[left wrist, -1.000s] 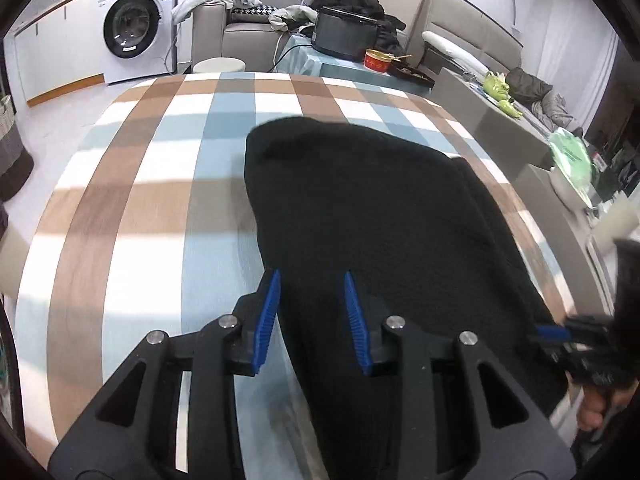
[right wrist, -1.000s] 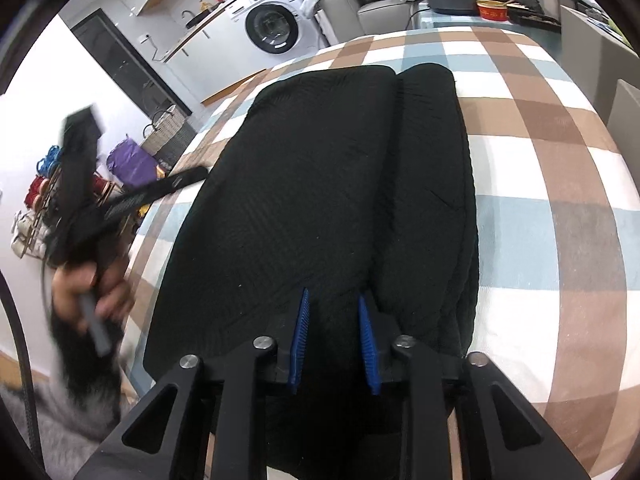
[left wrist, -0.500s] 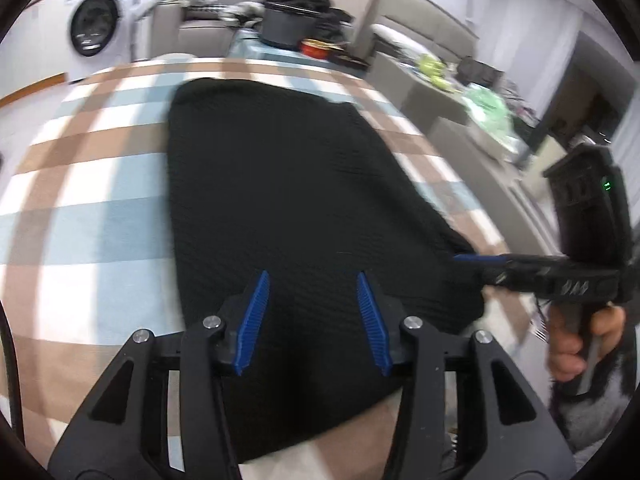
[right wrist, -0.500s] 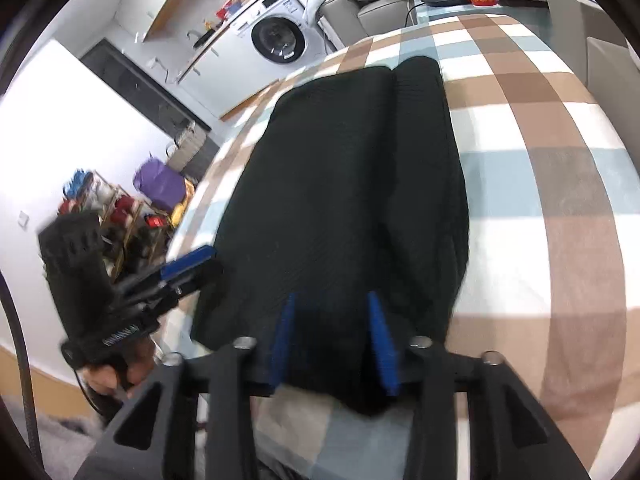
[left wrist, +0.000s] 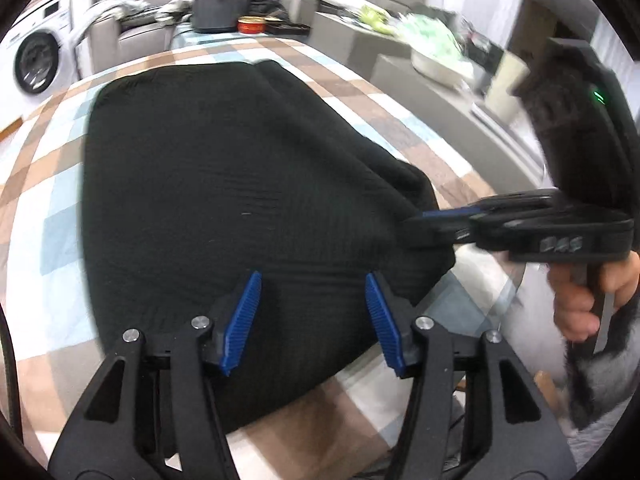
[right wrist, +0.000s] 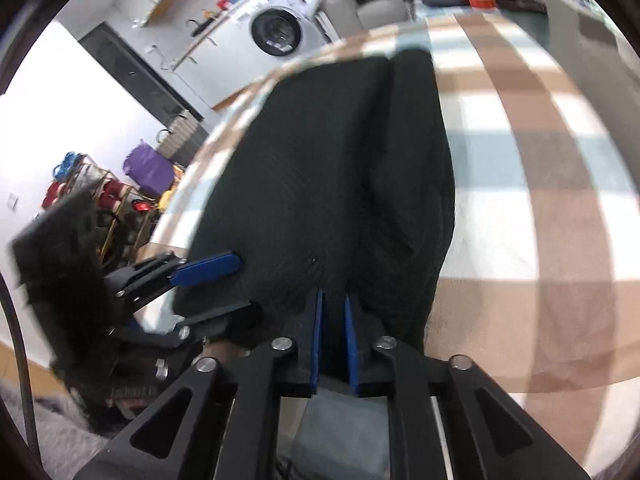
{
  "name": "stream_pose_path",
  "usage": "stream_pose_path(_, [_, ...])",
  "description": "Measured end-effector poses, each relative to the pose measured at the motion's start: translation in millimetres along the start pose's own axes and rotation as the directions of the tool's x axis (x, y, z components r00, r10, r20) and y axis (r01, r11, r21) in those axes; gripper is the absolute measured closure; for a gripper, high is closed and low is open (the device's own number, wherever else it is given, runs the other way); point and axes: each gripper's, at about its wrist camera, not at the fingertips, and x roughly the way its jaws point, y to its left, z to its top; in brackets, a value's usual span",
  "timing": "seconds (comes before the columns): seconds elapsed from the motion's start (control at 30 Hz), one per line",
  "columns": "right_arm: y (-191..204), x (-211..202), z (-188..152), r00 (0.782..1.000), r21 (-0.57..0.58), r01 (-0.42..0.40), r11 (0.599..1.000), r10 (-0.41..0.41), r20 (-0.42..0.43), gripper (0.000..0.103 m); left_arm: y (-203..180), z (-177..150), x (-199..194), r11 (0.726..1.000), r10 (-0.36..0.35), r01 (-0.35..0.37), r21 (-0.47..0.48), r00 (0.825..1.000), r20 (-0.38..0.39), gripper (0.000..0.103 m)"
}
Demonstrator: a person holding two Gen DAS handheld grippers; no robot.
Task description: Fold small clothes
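From my left wrist view, I am holding my left gripper (left wrist: 312, 320) angled down over the near edge of the black garment (left wrist: 224, 184), which is lying flat on the checked tablecloth (left wrist: 52, 240). Its jaws are opening, nothing pinched between them. My right hand (left wrist: 580, 300) is wrapping the other tool's handle at the right.

From my right wrist view, my right gripper (right wrist: 332, 340) is tilting down at the garment's near hem, jaws closing, blue pads (right wrist: 318, 336) pinching a fold of black fabric. My left gripper is reaching in from the left, spread over the cloth's corner.
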Motion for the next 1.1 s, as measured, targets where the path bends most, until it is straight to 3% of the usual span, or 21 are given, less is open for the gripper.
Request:
stream_pose_path(0.03, [-1, -11, 3, 0.999, -0.005, 0.008, 1.0, -0.008, 0.051, 0.076, 12, -2, -10, 0.998, 0.009, -0.007, -0.054, 1.0, 0.025, 0.051])
stream_pose_path(0.07, [-4, -18, 4, 0.996, 0.003, 0.022, 1.0, -0.023, 0.088, 0.054, 26, -3, -18, 0.994, 0.026, -0.021, -0.106, 0.999, 0.043, 0.049])
stream_pose_path(0.13, [-15, -21, 9, 0.991, 0.041, 0.047, 0.998, -0.052, 0.121, 0.042, 54, -5, -29, 0.979, 0.082, -0.067, -0.193, 0.994, 0.072, 0.047])
stream_pose_path(0.2, [-25, -11, 13, 0.993, 0.09, 0.036, 0.995, -0.045, 0.108, 0.042, 80, -11, -35, 0.951, 0.146, -0.119, -0.285, 0.986, 0.076, 0.047])
stream_pose_path(0.27, [-31, 0, 13, 0.995, 0.117, 0.028, 0.993, -0.039, 0.089, 0.042, 101, -19, -32, 0.923, 0.167, -0.145, -0.356, 0.985, 0.031, 0.047])
stream_pose_path(0.4, [-27, 19, 10, 0.998, 0.104, 0.034, 0.994, -0.04, 0.05, 0.042, 112, -29, -33, 0.922, 0.137, -0.118, -0.369, 0.99, 0.026, 0.05])
stream_pose_path(0.43, [-23, 21, 9, 0.997, 0.092, 0.05, 0.995, -0.054, 0.052, 0.045, 110, -30, -34, 0.927, 0.129, -0.108, -0.36, 0.991, 0.035, 0.061])
stream_pose_path(0.47, [-21, 21, 7, 0.996, 0.075, 0.062, 0.995, -0.066, 0.053, 0.055, 107, -30, -34, 0.934, 0.118, -0.096, -0.343, 0.992, 0.045, 0.073])
stream_pose_path(0.57, [-12, 25, 5, 0.993, 0.018, 0.103, 0.994, -0.104, 0.057, 0.074, 101, -27, -29, 0.948, 0.124, -0.104, -0.3, 0.991, 0.048, 0.086])
stream_pose_path(0.73, [-14, 36, 20, 0.994, 0.052, 0.085, 0.995, -0.089, 0.071, 0.082, 118, -1, -17, 0.944, 0.133, -0.112, -0.311, 0.99, 0.048, 0.087])
stream_pose_path(0.9, [-14, 66, 65, 0.991, 0.085, 0.093, 0.992, -0.101, 0.092, 0.082, 152, 41, 5, 0.931, 0.219, -0.186, -0.313, 0.973, 0.074, 0.087])
stream_pose_path(1.1, [-8, 74, 82, 0.981, 0.043, 0.164, 0.986, -0.167, 0.097, 0.08, 171, 58, 13, 0.923, 0.243, -0.203, -0.327, 0.966, 0.085, 0.087])
